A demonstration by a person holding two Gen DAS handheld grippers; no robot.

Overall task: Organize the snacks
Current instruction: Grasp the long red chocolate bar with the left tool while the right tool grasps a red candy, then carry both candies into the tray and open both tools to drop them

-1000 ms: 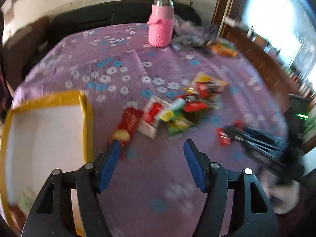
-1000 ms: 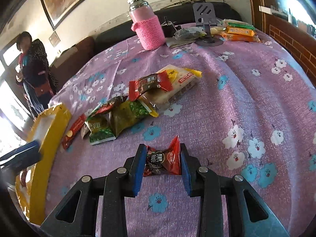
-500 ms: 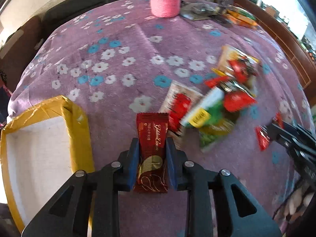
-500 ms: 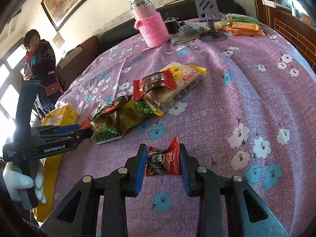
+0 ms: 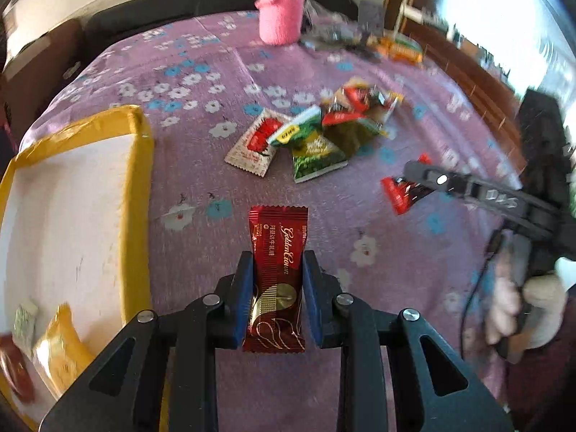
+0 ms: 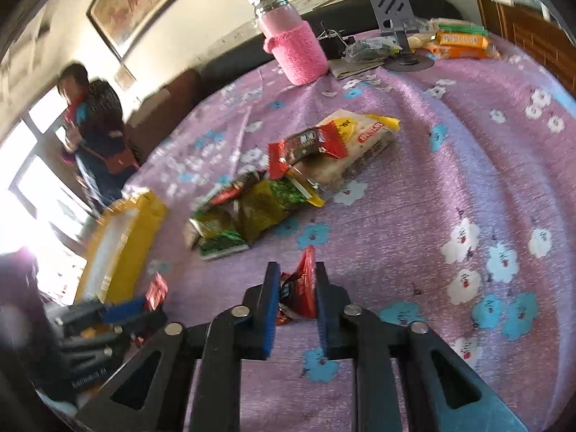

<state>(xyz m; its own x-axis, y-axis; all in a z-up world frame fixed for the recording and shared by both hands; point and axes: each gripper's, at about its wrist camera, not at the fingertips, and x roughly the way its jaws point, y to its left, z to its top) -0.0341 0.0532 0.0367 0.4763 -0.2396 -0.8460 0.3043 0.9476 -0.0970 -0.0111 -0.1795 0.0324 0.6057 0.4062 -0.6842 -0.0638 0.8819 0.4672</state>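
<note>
My left gripper (image 5: 277, 259) is shut on a dark red Golden Crown wafer packet (image 5: 277, 262) and holds it above the purple flowered cloth, just right of the yellow-rimmed tray (image 5: 138, 187). My right gripper (image 6: 297, 270) is shut on a small red snack packet (image 6: 304, 288), lifted off the cloth. It also shows in the left wrist view (image 5: 399, 194). A pile of snack packets (image 5: 316, 136) lies mid-table; in the right wrist view the pile (image 6: 288, 187) is ahead of my fingers. The tray holds a yellow packet (image 5: 59, 345) and two smaller ones.
A pink knit-covered flask (image 6: 293, 43) stands at the far edge beside a grey phone stand (image 6: 399, 25) and orange packets (image 6: 460, 41). A person (image 6: 95, 133) stands beyond the table's left side. A wooden cabinet is at the right.
My left gripper closed on the dark red wafer packet and lifted it back toward me. My right gripper squeezed tighter on the red packet, raised it and moved left toward the tray.
</note>
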